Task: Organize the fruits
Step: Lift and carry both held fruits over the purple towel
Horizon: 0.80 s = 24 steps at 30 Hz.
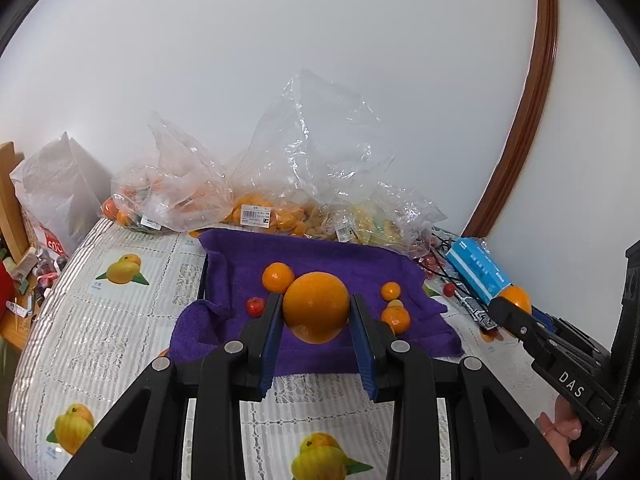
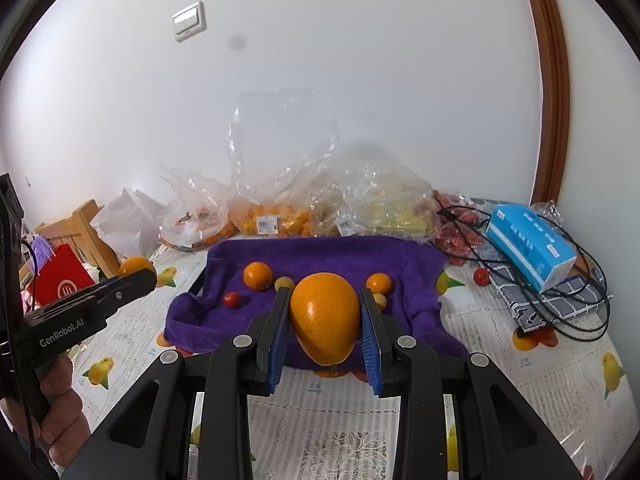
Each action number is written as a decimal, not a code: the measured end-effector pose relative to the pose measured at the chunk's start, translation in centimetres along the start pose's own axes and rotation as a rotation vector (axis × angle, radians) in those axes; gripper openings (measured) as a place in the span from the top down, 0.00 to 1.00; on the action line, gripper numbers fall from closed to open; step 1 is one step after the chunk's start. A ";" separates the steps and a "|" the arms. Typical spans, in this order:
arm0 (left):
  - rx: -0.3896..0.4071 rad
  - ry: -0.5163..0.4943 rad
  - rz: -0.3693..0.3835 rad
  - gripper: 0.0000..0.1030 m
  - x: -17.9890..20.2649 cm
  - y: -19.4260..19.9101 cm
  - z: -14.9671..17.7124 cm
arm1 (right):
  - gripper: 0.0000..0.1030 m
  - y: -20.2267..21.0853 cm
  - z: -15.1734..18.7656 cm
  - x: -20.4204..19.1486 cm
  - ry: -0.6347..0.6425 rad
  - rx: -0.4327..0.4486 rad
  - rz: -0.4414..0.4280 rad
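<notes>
My left gripper [image 1: 316, 298] is shut on a large round orange [image 1: 316, 312], held above the purple towel [image 1: 320, 254]. My right gripper [image 2: 325, 292] is shut on a second large orange [image 2: 325, 320], also above the purple towel [image 2: 320, 250]. Each gripper shows in the other's view, the right gripper [image 1: 509, 309] at the right edge and the left gripper [image 2: 138, 276] at the left, each with its orange. On the towel lie a mandarin [image 1: 278, 277], a small red fruit [image 1: 255, 306] and smaller orange fruits [image 1: 390, 291]. A mandarin [image 2: 258, 275] and a red fruit [image 2: 231, 299] lie there too.
Clear plastic bags of fruit [image 1: 248, 200] line the wall behind the towel. A blue tissue box [image 2: 532, 246], black cables [image 2: 576, 312] and a checked cloth [image 2: 532, 304] crowd the right side. A red bag [image 2: 60, 280] and a wooden chair [image 2: 86, 226] stand left. The fruit-print tablecloth [image 1: 120, 320] covers the table.
</notes>
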<state>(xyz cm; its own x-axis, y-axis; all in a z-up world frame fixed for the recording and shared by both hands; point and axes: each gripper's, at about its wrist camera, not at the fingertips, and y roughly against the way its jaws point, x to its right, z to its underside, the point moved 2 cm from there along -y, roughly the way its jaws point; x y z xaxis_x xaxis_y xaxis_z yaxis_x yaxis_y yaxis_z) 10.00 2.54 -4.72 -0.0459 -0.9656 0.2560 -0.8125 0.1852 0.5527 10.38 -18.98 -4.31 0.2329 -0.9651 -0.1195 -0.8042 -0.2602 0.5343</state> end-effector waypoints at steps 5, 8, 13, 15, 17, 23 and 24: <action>-0.004 -0.009 -0.016 0.69 0.3 0.3 -0.5 | 0.68 0.8 -0.9 -0.2 0.000 0.014 0.003; -0.009 -0.010 -0.019 0.70 0.4 0.2 -0.7 | 0.68 0.9 -1.3 -0.3 0.006 0.012 0.009; -0.006 -0.004 -0.022 0.70 0.2 0.1 -1.4 | 0.68 0.6 -1.9 0.0 0.002 0.013 0.014; -0.006 -0.004 -0.026 0.69 0.2 0.0 -1.7 | 0.68 0.5 -2.2 0.1 -0.002 0.014 0.014; -0.009 -0.009 -0.028 0.69 0.2 -0.2 -2.0 | 0.68 0.5 -2.6 0.2 -0.003 0.018 0.015; -0.010 -0.031 -0.031 0.70 0.7 -0.8 -2.6 | 0.68 0.0 -3.3 0.2 -0.003 0.012 0.014; -0.011 -0.032 -0.030 0.70 0.8 -1.0 -2.7 | 0.68 -0.2 -3.4 0.2 -0.001 0.009 0.016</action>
<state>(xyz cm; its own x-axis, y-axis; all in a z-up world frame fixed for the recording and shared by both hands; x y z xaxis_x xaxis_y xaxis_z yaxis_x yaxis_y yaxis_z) 12.32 2.11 -2.94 -0.0403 -0.9760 0.2139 -0.8073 0.1579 0.5686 12.45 -18.98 -1.62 0.2199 -0.9691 -0.1117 -0.8126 -0.2453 0.5287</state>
